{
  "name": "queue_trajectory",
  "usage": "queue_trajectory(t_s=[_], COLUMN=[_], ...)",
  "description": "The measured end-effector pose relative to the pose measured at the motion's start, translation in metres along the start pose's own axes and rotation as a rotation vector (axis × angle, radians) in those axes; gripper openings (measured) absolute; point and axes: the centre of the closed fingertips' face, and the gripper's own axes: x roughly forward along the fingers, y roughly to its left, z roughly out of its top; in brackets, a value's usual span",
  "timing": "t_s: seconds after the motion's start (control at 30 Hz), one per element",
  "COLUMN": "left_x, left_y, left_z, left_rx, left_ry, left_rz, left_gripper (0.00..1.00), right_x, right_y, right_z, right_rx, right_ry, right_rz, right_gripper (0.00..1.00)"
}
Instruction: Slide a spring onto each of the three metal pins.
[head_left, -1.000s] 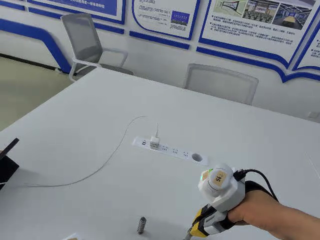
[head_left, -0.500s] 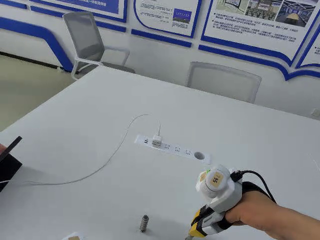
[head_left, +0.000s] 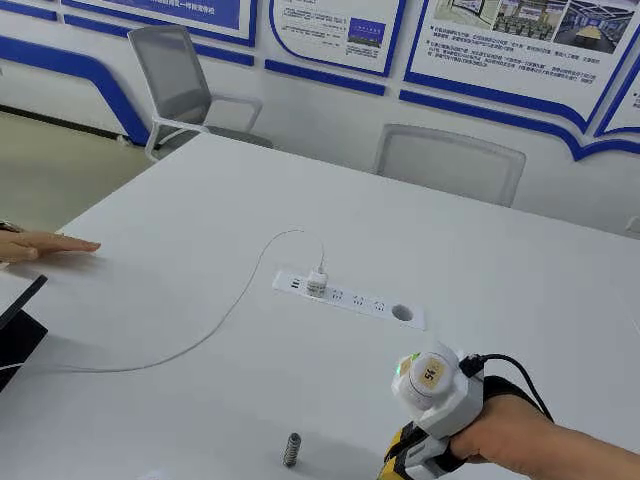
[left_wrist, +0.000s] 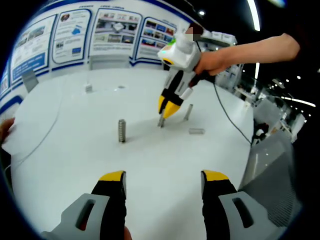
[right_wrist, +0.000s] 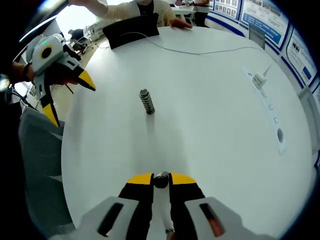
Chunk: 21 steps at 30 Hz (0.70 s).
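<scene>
- right hand-held gripper (right_wrist: 161, 181) has sunk slightly toward the near edge vs 1 s ago; the camera shifted too, so the real drop is small
- it is clenched on a small metal piece (left_wrist: 161, 121), spring or pin top, cannot tell; in the left gripper view the piece reaches down to the worktop (head_left: 200, 330)
- left hand-held gripper (left_wrist: 163, 176) is released, jaws apart, nothing between them
- pin with spring (head_left: 291, 449) is unmoved, upright, near edge, left of the right hand-held gripper; 1 of 3 looks done
- bare pin (left_wrist: 188, 112) and loose spring (left_wrist: 196, 131) sit just right of the held piece, spring lying flat
- new: a person's hand (head_left: 45, 243) now lies flat at the far left of the worktop, well apart from the pins
- likely step: 2nd pin being fitted, 3rd pin and spring still to do
</scene>
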Motion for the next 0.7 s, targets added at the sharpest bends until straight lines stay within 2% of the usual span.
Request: queue_trajectory(t_s=[0.3, 0.57, 0.7], left_x=[0.0000, 0.0018, 0.0018], left_y=[0.0011, -0.0022, -0.0036], left_z=[0.0010, 0.0036, 0.0057], left_rx=[0.004, 0.011, 0.012], left_ry=[0.003, 0.006, 0.002], left_rz=[0.002, -0.004, -0.005], left_gripper=[0.62, 0.62, 0.62], right_x=[0.0059, 0.0046, 0.0026], right_y=[0.0006, 0.0010, 0.0015], right_z=[0.0001, -0.0002, -0.0006], right_rx=[0.006, 0.010, 0.015], right_ry=[-0.008, -0.015, -0.018], right_rz=[0.002, 0.001, -0.002], right_gripper=[0.13, 0.13, 0.17])
